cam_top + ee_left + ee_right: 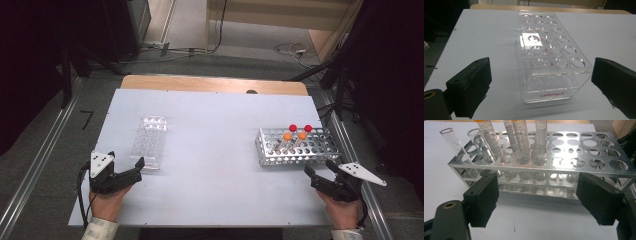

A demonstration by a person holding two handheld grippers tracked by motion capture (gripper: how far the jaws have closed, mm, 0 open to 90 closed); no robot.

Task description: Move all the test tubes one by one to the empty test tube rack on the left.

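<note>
Left tool (pixel 134 169) rests low on the white bench (pixel 215 170) with its black jaws spread and nothing between them; in the left gripper view those jaws stand either side of the near end of the clear acrylic tube rack (pixel 549 57), apart from it. That rack is a see-through rectangular block with rows of round holes in its top plate, small red marks beside the holes and red lettering along its lower front edge. It stands flat on the left half of the bench, just ahead of the left tool, and its holes hold nothing.

Right tool (pixel 320 175) lies at the right near corner of the bench, jaws likewise released and empty. Just ahead of it sits the silver perforated metal tube rack (pixel 299 150), its long side facing the tool in the right gripper view. Clear graduated test tubes (pixel 489 142) lean in the holes at one end; from above, two carry orange caps (pixel 295 136) and two carry red caps (pixel 300 128). Two more tubes (pixel 451 141) at the rack's corner are uncapped.
</note>
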